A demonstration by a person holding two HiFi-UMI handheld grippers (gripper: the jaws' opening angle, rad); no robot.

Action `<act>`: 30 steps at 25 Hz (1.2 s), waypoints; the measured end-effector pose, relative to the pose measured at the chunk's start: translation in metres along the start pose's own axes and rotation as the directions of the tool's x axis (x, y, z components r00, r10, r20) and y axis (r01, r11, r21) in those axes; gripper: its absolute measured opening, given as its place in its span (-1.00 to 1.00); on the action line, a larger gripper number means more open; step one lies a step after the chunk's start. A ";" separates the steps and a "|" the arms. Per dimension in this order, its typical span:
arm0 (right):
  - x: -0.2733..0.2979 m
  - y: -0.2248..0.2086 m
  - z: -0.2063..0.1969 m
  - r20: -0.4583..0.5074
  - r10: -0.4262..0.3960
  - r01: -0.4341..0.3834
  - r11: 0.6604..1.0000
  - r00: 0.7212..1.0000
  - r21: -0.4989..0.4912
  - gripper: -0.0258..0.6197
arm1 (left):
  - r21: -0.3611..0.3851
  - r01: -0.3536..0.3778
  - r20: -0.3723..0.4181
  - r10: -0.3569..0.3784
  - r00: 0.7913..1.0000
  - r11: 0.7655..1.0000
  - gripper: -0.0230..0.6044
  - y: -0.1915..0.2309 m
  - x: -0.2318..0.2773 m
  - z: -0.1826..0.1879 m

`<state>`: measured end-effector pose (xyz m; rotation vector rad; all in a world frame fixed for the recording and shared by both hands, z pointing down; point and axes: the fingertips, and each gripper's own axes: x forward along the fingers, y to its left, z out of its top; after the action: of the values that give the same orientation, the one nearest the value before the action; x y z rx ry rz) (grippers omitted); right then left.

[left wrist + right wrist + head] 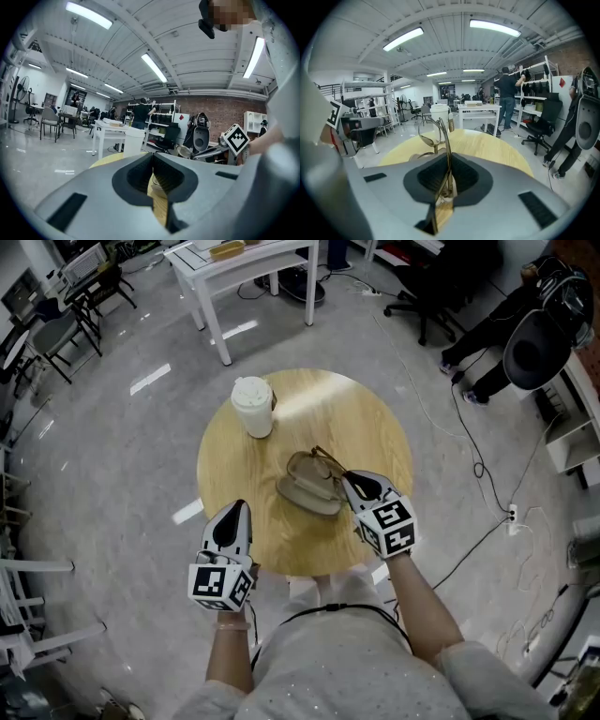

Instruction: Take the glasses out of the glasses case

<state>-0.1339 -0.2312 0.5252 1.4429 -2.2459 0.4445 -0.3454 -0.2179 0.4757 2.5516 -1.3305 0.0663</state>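
Observation:
An open tan glasses case (307,489) lies on the round wooden table (366,418), near its front edge. My right gripper (345,476) is shut on the thin-framed glasses (327,462) and holds them just above the case's right side. In the right gripper view a temple arm runs between the jaws of my right gripper (449,157), the lenses of the glasses (428,133) stand up in front, and part of the case (417,156) shows below. My left gripper (241,509) hovers at the table's front left edge, apart from the case. Its jaws (153,157) are shut on nothing.
A white lidded cup (252,407) stands at the table's back left, behind the case. A white desk (246,266) is beyond the table, chairs (66,329) stand at the far left, and an office chair (441,287) and floor cables (478,465) are to the right.

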 end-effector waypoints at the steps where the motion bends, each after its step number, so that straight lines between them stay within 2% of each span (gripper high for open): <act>1: -0.002 -0.001 0.000 0.006 -0.003 0.003 1.000 1.000 0.009 -0.82 | 0.001 0.000 0.000 0.000 1.000 1.000 -0.91 -0.001 -0.001 -0.001; 10: -0.022 -0.020 0.000 0.071 0.016 -0.020 0.998 0.997 0.059 -0.82 | 0.019 -0.034 0.023 0.033 0.999 0.999 -0.91 -0.018 -0.002 0.004; 23: -0.047 -0.034 0.013 0.122 0.097 -0.101 0.995 0.988 0.024 -0.82 | 0.006 -0.190 0.082 0.189 0.978 0.982 -0.91 -0.030 -0.032 0.017; 30: -0.067 -0.042 0.008 0.138 0.132 -0.136 0.991 0.981 0.019 -0.82 | 0.004 -0.239 0.101 0.238 0.966 0.971 -0.91 -0.052 -0.046 0.017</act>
<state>-0.0726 -0.2007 0.4851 1.3786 -2.4660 0.4326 -0.3311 -0.1570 0.4412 2.4225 -1.6767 -0.0054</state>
